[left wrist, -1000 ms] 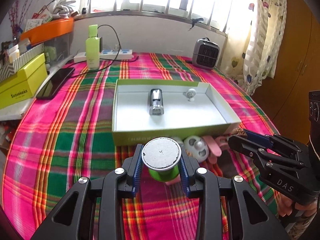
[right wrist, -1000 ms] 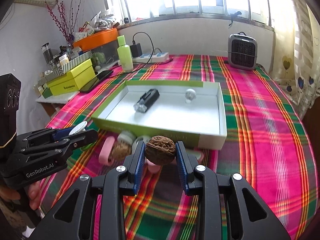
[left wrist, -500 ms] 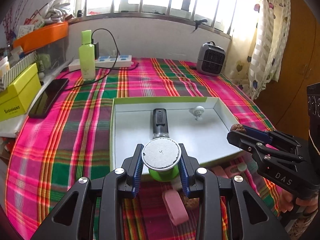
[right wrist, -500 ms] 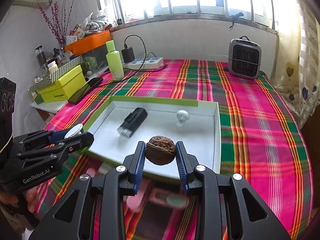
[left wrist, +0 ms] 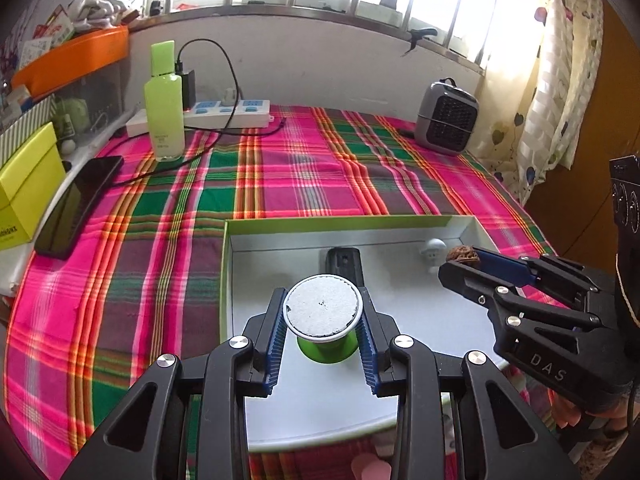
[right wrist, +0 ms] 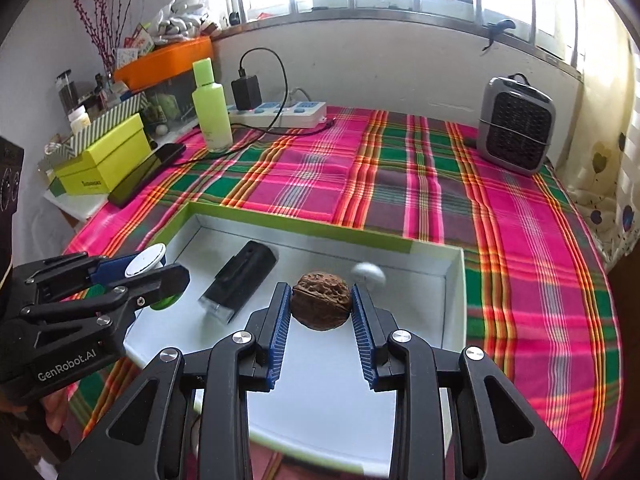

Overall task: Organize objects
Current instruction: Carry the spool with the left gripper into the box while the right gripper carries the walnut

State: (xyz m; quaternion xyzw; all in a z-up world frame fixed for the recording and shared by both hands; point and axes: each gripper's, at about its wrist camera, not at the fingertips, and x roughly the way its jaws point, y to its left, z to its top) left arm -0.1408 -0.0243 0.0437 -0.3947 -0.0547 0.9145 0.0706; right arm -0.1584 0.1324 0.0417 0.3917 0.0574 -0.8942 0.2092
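**Two tools hold things over the white box**

A big flat box (left wrist: 230,280) with a green rim and a white floor lies on the desk, on a pink and green checked cloth (left wrist: 304,184). Inside the box lies a black flashlight (right wrist: 240,280) and a small white mushroom toy (left wrist: 434,249) near the far wall.

The left tool (left wrist: 322,322) is closed on a green spool (left wrist: 322,310) with a round white top. It hangs over the white floor of the box. The right tool (right wrist: 320,306) is closed on a brown walnut (right wrist: 320,300), also over the box.

The left view shows something pink (left wrist: 370,468) on the cloth just in front of the box, at the bottom edge. It also shows the walnut from the side, pinched at the tip of the right tool.

The right view shows the flashlight in full, where the left view hides most of it behind the spool. It also shows pink branches (right wrist: 104,28) by the wall.

Both views show a green bottle (right wrist: 212,108), a power strip (right wrist: 280,114), a small grey heater (right wrist: 516,122) and a yellow box (right wrist: 106,160).
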